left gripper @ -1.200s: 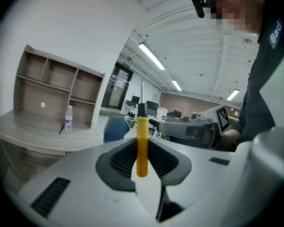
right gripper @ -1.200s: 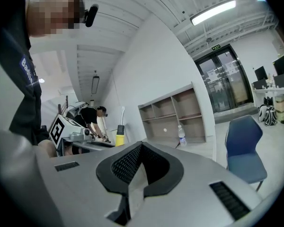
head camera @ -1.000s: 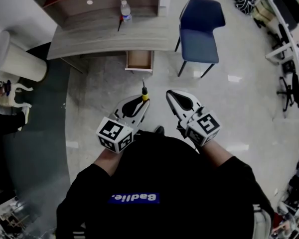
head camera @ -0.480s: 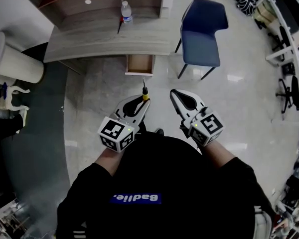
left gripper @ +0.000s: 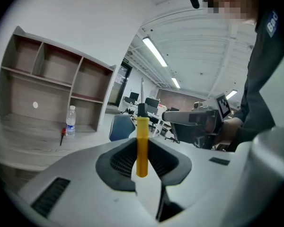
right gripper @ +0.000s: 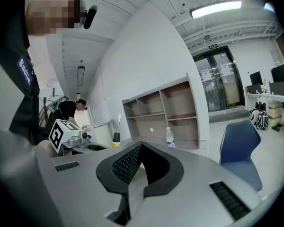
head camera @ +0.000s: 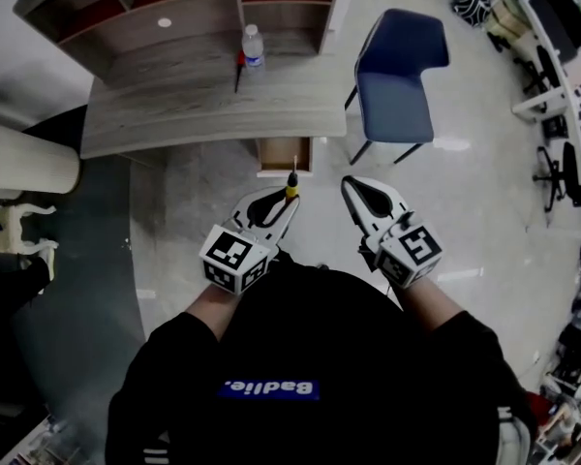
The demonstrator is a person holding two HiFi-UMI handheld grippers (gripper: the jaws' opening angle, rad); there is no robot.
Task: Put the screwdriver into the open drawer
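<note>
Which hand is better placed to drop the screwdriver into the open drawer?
Left. The left tool grips the screwdriver upright, with the open drawer just ahead. The right tool is shut and empty.

Light: bright and even, from ceiling strip lights overhead.
Glare: pale patches on the glossy floor in the head view.
Distortion: strong fisheye bending, with dark corners in every view.
Focus: the left gripper shell is soft up close.

Drawer back hidden under desk, red item too small to tell
</note>
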